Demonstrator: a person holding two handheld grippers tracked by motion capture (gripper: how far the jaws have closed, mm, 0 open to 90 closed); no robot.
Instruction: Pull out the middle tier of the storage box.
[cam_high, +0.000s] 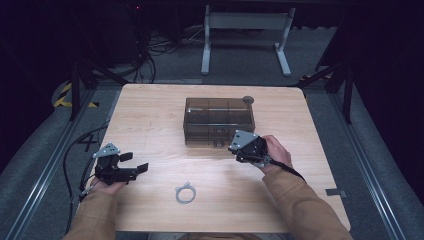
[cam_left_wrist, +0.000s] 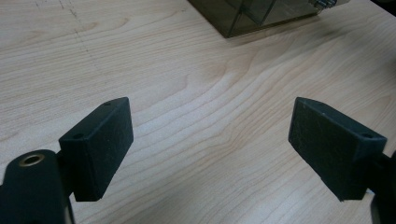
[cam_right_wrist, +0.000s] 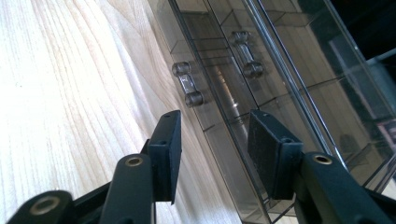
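Your right gripper (cam_right_wrist: 212, 140), jaws half-spread and empty, faces the smoky transparent plastic drawer box's (cam_high: 219, 120) clear handle (cam_right_wrist: 187, 87) to pull it.

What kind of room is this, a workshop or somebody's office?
Most likely a lab set up for recording. A lone wooden table stands on grey carpet between floor rails, cables trail behind it, and yellow-black hazard tape marks the floor.

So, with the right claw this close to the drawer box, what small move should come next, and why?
Probably ease the right claw forward onto the nearer clear handle of the smoked drawer box. Its jaws stand apart with nothing between them and point at the drawer fronts just short of that handle. The left claw hangs open over bare table, so it need not move.
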